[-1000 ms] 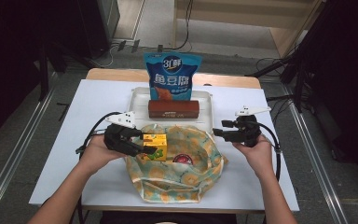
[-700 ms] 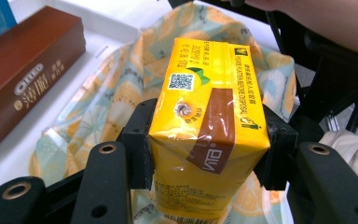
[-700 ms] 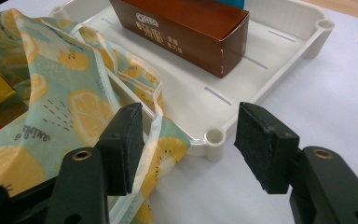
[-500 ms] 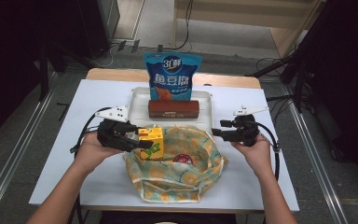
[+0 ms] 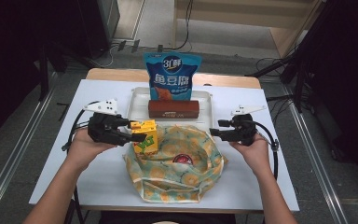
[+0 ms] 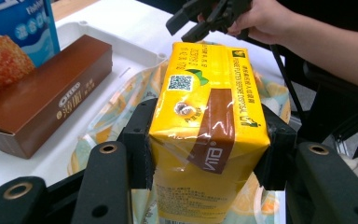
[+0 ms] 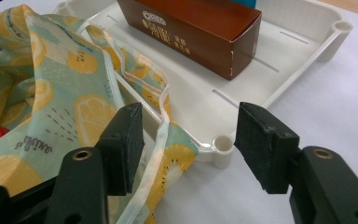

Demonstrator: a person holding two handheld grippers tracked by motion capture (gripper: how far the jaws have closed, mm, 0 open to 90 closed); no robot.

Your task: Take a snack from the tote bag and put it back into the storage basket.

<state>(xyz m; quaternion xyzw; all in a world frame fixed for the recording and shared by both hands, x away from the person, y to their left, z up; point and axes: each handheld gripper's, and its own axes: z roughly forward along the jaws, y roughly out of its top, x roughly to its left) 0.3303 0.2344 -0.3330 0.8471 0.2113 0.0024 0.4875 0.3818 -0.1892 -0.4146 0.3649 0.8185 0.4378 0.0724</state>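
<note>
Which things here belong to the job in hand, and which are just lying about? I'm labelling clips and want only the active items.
In the job:
- left gripper, shut on the carton
- bag, below the carton
- right gripper, jaws open at the bag's edge

Lying about:
- tray
- Oreo box in the tray
- snack pouch behind it

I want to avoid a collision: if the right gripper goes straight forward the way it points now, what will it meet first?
Probably the fruit-print cloth bag: its edge and strap lie just ahead of the open right gripper. Right behind sits the corner of the white tray. Depth is unclear.
</note>
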